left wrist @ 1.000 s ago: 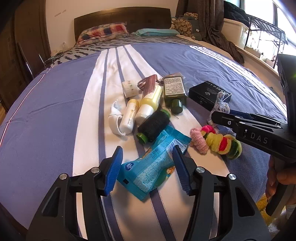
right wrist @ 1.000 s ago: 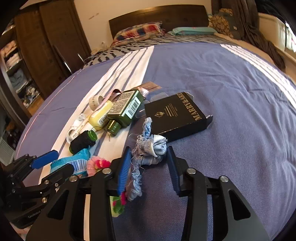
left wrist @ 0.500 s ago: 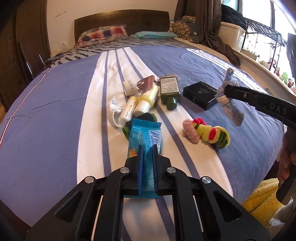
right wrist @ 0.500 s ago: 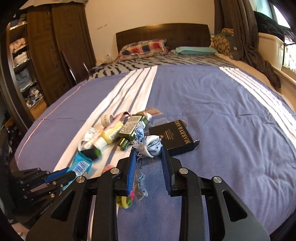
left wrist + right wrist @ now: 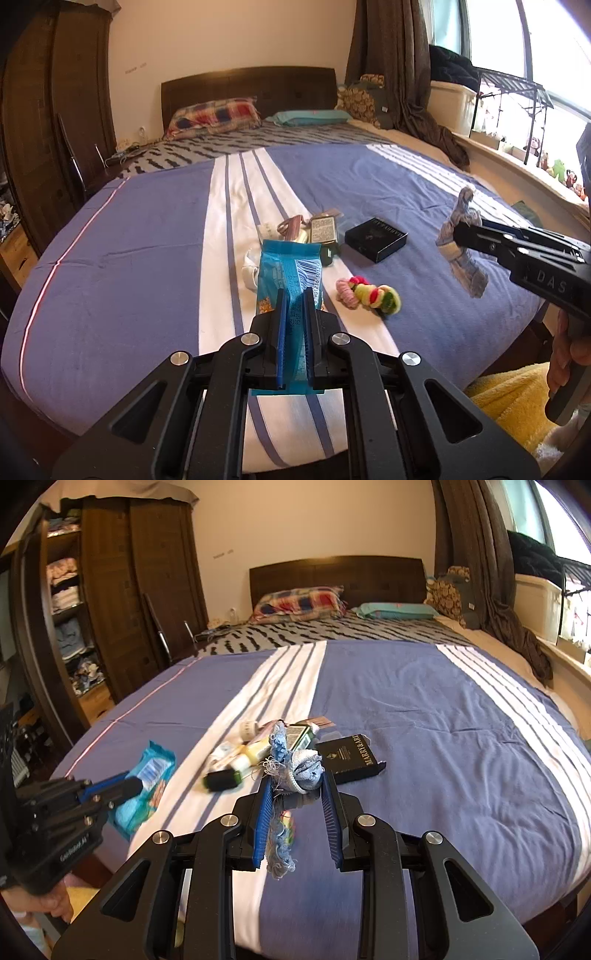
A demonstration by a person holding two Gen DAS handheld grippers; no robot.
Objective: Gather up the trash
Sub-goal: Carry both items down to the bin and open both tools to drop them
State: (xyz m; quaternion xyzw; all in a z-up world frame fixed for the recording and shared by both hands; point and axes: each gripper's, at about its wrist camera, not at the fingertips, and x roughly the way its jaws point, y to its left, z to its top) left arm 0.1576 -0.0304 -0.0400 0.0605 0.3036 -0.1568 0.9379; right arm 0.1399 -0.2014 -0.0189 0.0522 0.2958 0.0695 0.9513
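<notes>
The left gripper (image 5: 294, 299) has its blue-padded fingers (image 5: 280, 325) pressed tight together on a blue snack wrapper (image 5: 290, 266), which stands up between them, lifted clear of the bed (image 5: 140, 236), its barcode end uppermost. The right gripper (image 5: 297, 794) is only partly closed, its jaws having just drawn in a little, and they pinch a frayed scrap of blue denim cloth (image 5: 295, 764); the bundled part sits at the fingertips while loose threads dangle down between the fingers, all of it off the bedspread. A hand (image 5: 565, 354) grips the right tool's handle near the bed's foot corner. Below the two grippers, on the white striped band running down the middle of the bed toward its foot edge, lies a small heap: a string of coloured pompoms (image 5: 369, 295), a black box (image 5: 376, 239) on the blue part just beside the band, a dark green bottle (image 5: 324, 236) with a printed label, a yellowish tube (image 5: 255, 755), a black spool (image 5: 221, 781) and a crumpled white piece (image 5: 249, 269). The pillows (image 5: 214, 118) sit far off at the headboard (image 5: 251, 85) end.
</notes>
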